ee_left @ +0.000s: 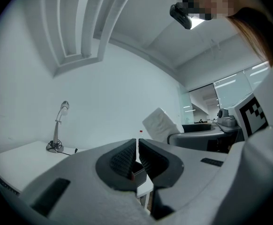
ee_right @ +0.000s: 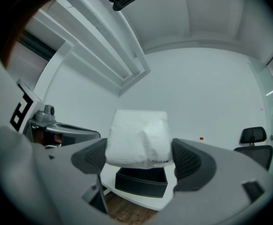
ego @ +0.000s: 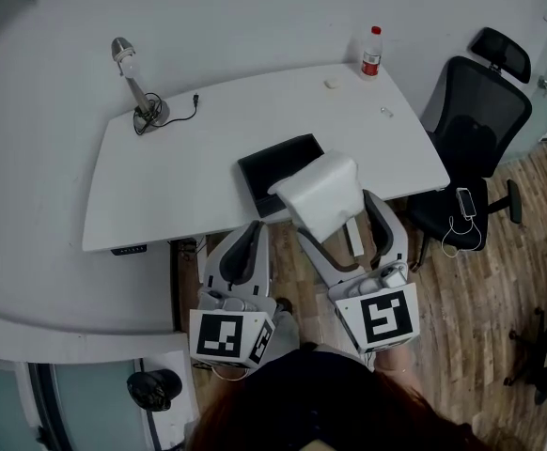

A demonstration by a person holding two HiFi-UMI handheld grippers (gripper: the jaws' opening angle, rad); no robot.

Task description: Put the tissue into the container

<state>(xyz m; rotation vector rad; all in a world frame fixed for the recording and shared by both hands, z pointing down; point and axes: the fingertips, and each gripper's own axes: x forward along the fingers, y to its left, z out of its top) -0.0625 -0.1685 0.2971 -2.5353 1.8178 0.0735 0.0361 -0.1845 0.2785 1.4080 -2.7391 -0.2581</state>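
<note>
Tissue [ego: 320, 194], a white soft pack, hangs over the near right corner of the black container [ego: 272, 163]. A desk lamp [ego: 134, 83] stands at the far left of the white desk [ego: 161, 186]. The left gripper [ee_left: 137, 156] hovers off the desk's near edge, jaws pressed almost together on nothing. The right gripper [ee_right: 139, 157] pinches the tissue between its pads. A red-capped bottle [ego: 372, 54] stands far right, with a black chair [ego: 471, 130] beside the desk.

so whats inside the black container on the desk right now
From the head view the visible part of the black container looks dark and bare. The tissue pack, clamped in the right tool, hangs over its near right corner and covers that part.
</note>
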